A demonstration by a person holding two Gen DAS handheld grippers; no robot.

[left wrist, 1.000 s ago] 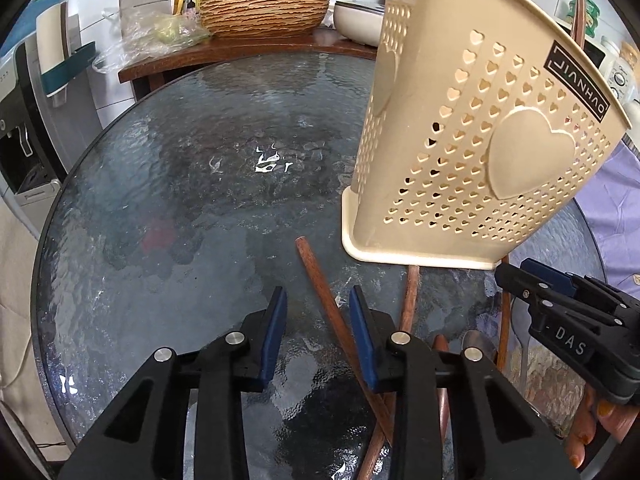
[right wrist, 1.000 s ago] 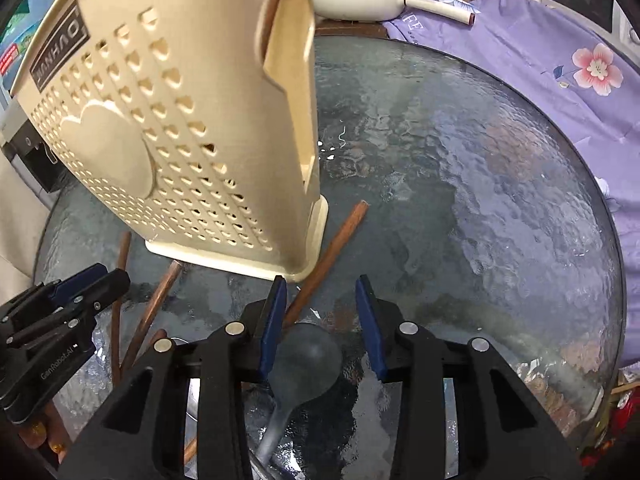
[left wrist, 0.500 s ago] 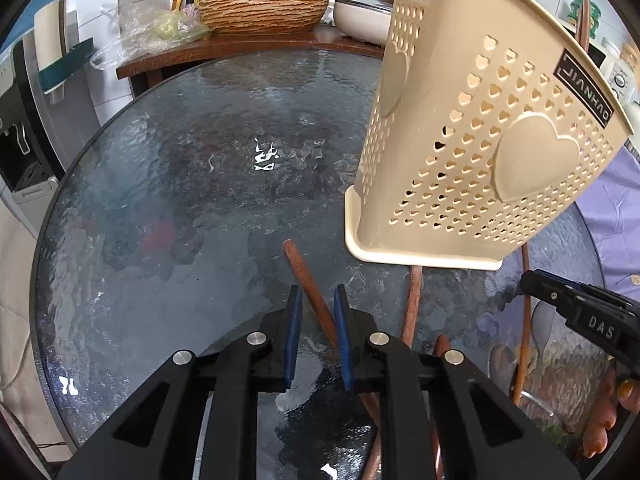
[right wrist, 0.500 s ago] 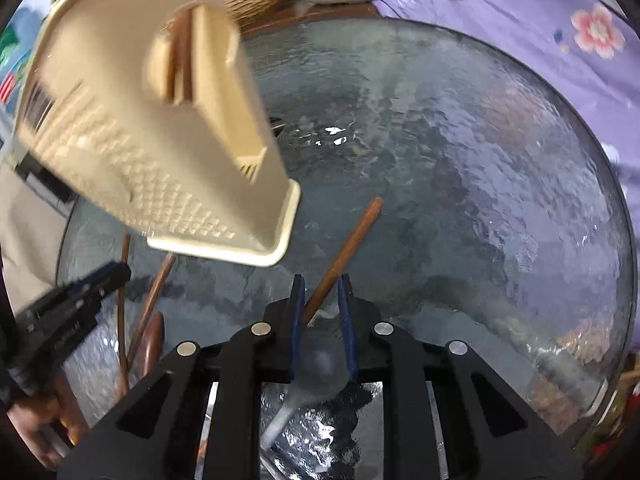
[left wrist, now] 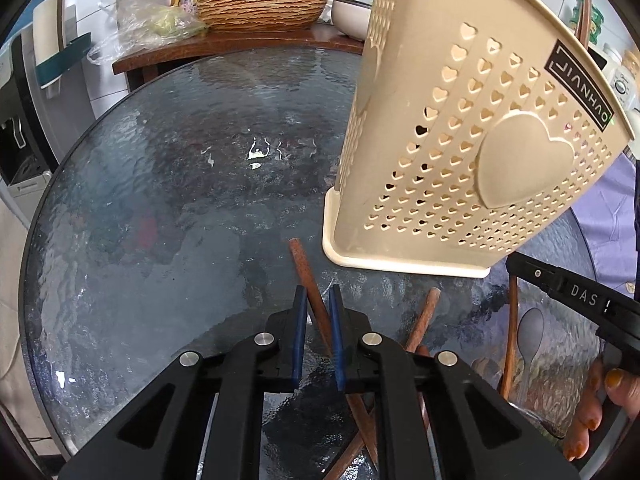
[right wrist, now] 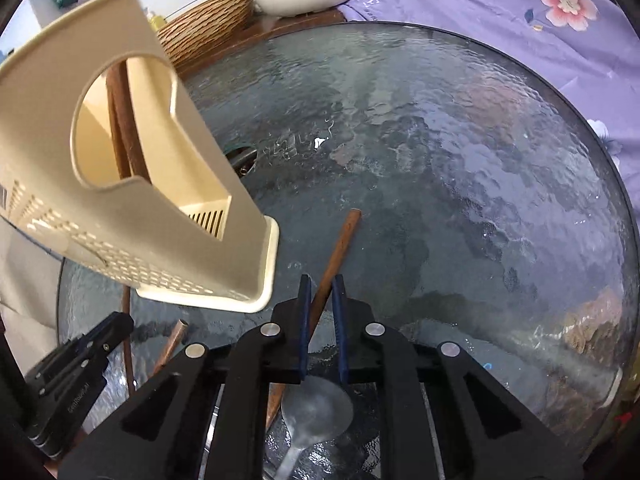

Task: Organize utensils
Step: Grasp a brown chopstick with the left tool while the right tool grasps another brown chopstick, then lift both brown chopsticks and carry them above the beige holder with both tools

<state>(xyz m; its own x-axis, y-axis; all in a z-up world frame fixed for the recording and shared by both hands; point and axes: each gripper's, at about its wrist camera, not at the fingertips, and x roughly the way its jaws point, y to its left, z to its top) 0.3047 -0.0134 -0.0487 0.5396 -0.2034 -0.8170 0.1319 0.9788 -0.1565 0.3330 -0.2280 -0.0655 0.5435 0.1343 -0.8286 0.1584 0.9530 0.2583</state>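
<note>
Both tongs have just been closing, and each is now pinching a brown wooden chopstick: the left tongs [left wrist: 318, 300] are gripping one chopstick [left wrist: 304, 264] and the right tongs [right wrist: 322, 292] another chopstick [right wrist: 340, 240], both sticks running forward between the blue pads over the glass worktop [left wrist: 160, 220]. To do this well, each lift is probably needing to be steady, tilting the stick upright and clear of the beige holder [left wrist: 460, 152], which is standing just beside the tips

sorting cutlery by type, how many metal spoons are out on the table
1: the metal spoon lies on the glass table beside a wooden stick; more may be hidden.
</note>
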